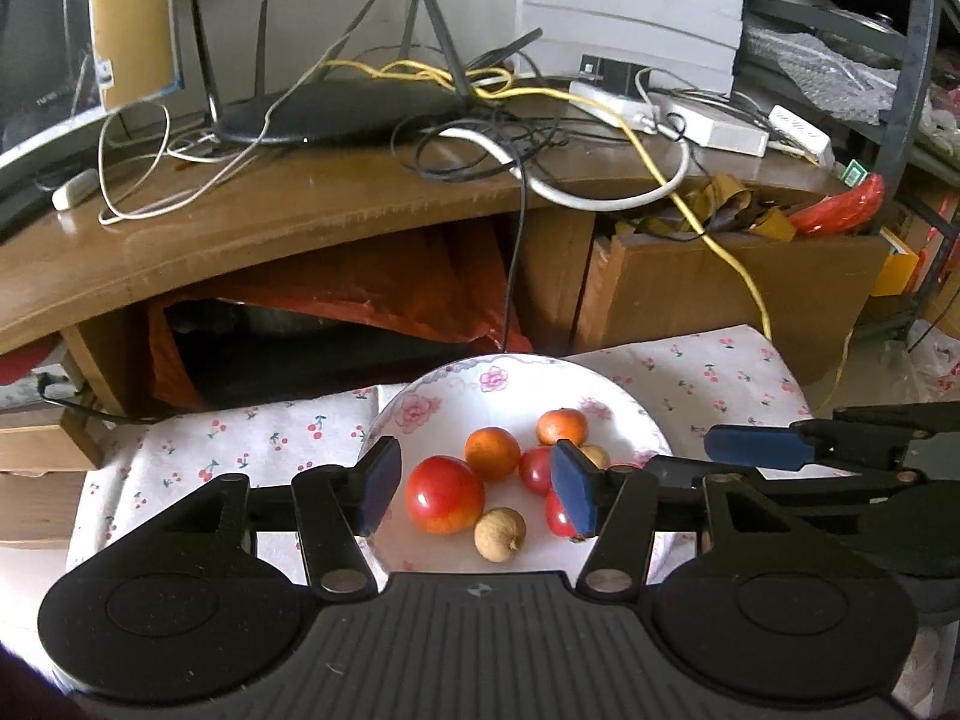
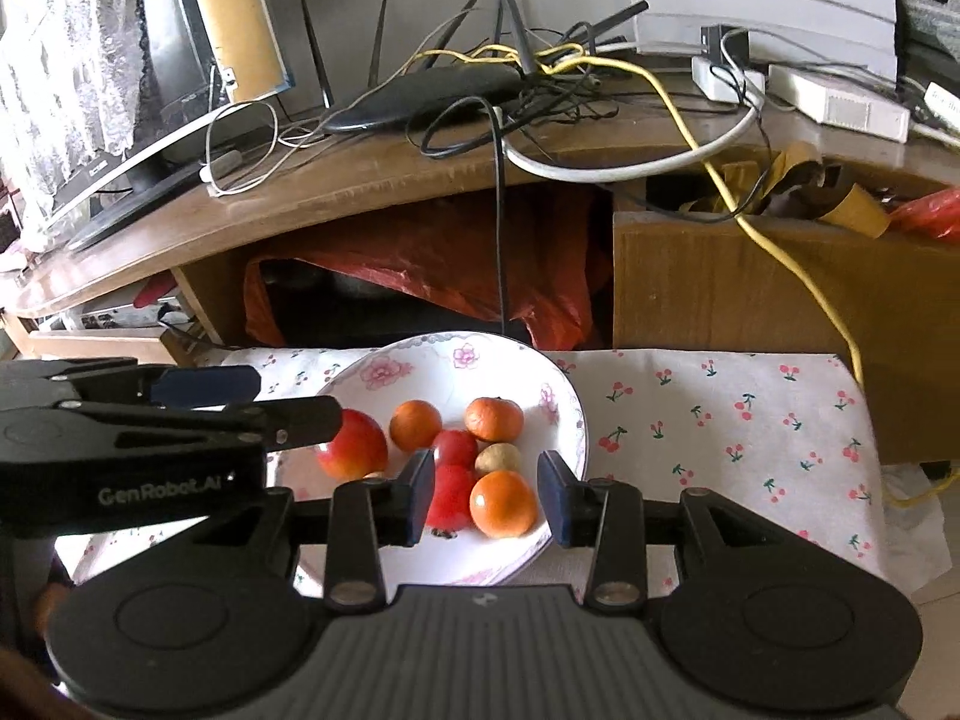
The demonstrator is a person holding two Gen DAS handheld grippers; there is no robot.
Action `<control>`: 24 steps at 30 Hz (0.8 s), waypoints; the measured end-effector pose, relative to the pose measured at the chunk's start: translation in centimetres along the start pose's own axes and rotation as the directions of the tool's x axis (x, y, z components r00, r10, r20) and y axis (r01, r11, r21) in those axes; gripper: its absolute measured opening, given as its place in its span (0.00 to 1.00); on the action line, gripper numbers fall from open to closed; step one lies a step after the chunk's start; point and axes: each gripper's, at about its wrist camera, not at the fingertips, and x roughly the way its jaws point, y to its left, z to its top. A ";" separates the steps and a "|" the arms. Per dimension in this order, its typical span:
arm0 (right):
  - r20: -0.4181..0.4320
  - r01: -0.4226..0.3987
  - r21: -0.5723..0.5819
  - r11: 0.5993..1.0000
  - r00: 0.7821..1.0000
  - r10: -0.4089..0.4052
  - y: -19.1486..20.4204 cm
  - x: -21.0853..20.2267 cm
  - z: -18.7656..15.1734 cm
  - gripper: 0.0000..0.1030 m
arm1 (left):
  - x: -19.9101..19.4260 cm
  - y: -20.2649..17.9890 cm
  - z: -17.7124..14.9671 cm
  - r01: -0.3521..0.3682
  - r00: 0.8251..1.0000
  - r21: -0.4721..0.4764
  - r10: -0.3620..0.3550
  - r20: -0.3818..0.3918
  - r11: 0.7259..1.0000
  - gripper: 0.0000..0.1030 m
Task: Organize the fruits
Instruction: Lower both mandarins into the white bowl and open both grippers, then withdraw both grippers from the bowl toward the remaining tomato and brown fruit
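A white flowered plate on a cherry-print cloth holds several fruits. My left gripper is open above the plate, with a big red apple and a brown longan lying between its fingers, untouched. An orange and a tangerine lie farther back. My right gripper is narrowly open over the plate's near right side. A glossy orange and a red fruit lie between its pads without being pressed. The left gripper reaches in from the left beside the apple.
Behind the cloth stands a brown wooden desk with a black router, tangled cables and white power strips. A red plastic bag fills the shelf under it. The right gripper crosses the plate's right rim.
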 end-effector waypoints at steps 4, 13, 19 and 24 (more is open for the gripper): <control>0.003 0.005 0.005 1.000 1.000 -0.005 0.3 -1.3 -0.2 0.37 | -1.5 -0.4 -0.5 0.002 1.000 -0.005 -0.002 0.006 1.000 0.62; -0.016 0.013 -0.011 1.000 1.000 -0.013 1.7 -3.6 -1.8 0.37 | -4.1 -0.9 -2.2 0.001 1.000 0.009 -0.001 -0.010 1.000 0.62; -0.030 0.021 -0.035 0.999 0.999 -0.022 2.5 -5.2 -2.7 0.37 | -6.0 -1.2 -3.3 0.008 1.000 0.015 -0.008 -0.007 1.000 0.61; -0.039 0.027 -0.048 0.998 0.999 -0.029 3.1 -6.4 -3.3 0.37 | -7.0 -1.6 -4.0 0.004 1.000 0.017 -0.004 -0.011 1.000 0.60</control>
